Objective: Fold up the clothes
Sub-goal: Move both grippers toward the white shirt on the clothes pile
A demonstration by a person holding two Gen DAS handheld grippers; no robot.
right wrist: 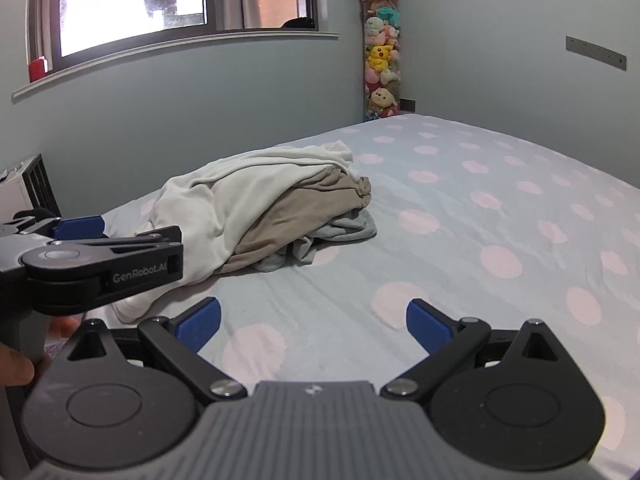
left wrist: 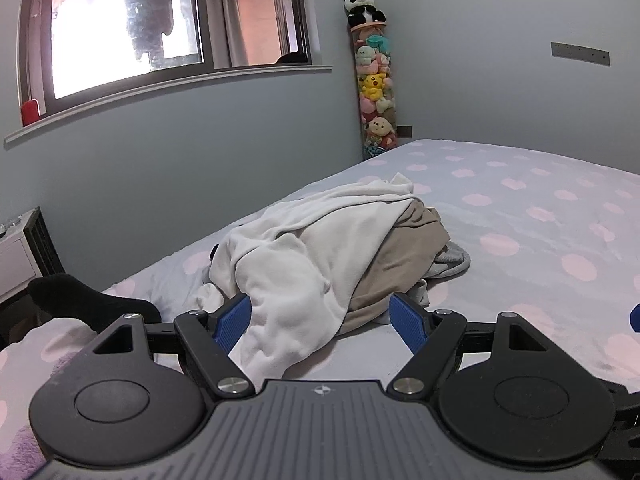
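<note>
A heap of clothes lies on the bed, close to the bed's left edge and about midway along it. On top is a crumpled white garment, draped over a tan garment, and a grey garment pokes out from under both on the side towards the bed's middle. The bedsheet is pale blue-grey with pink dots.

The left gripper sits low at the near end of the heap with its blue fingers spread wide. The trailing fold of the white garment lies between them, but they have not closed on it, and whether the left finger touches the cloth cannot be told. The right gripper hovers over bare sheet near the bed's near edge, just beside the heap, its fingers also wide apart and holding nothing.

A black sock shows at the bed's near left corner. In the room's far corner stands a clear tube of plush toys with a panda plush on top. A window is set in the left wall.
</note>
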